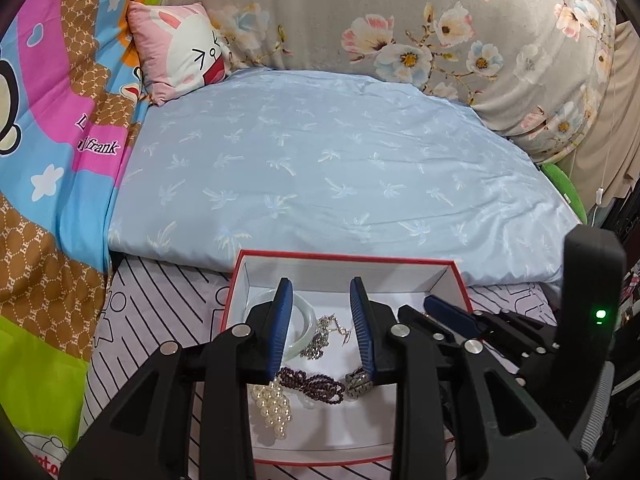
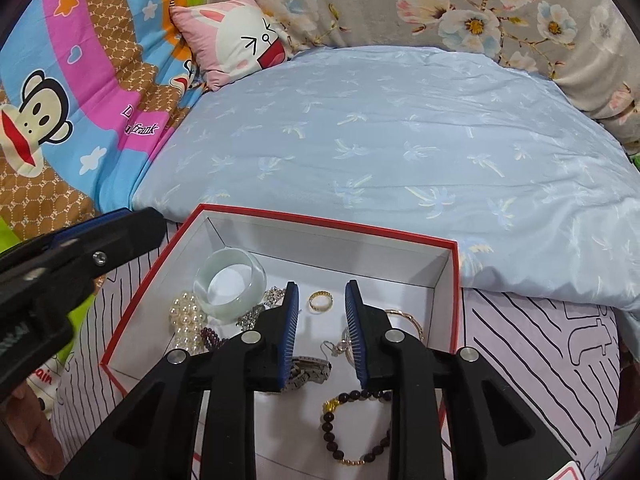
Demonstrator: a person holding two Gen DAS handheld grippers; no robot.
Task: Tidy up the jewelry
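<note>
A red-rimmed white box (image 1: 348, 258) (image 2: 328, 220) sits on the striped sheet and holds jewelry. In the left wrist view it holds a pale jade bangle (image 1: 298, 320), a silver chain (image 1: 324, 336), a pearl strand (image 1: 276, 404), dark purple beads (image 1: 316, 386) and a silver charm (image 1: 358, 386). My left gripper (image 1: 322, 292) is open and empty above them. The right wrist view shows the bangle (image 2: 230, 280), pearls (image 2: 188, 320), a gold ring (image 2: 319, 302), a thin gold bracelet (image 2: 408, 318), a metal watch band (image 2: 310, 372) and a dark bead bracelet (image 2: 352, 428). My right gripper (image 2: 322, 294) is open and empty over the box.
A pale blue pillow (image 1: 320, 168) lies just behind the box. A floral grey quilt (image 1: 440, 20) is at the back, a pink bunny cushion (image 1: 180, 48) at back left, and a colourful cartoon blanket (image 1: 52, 140) along the left. The left gripper's body (image 2: 60, 272) is left of the box.
</note>
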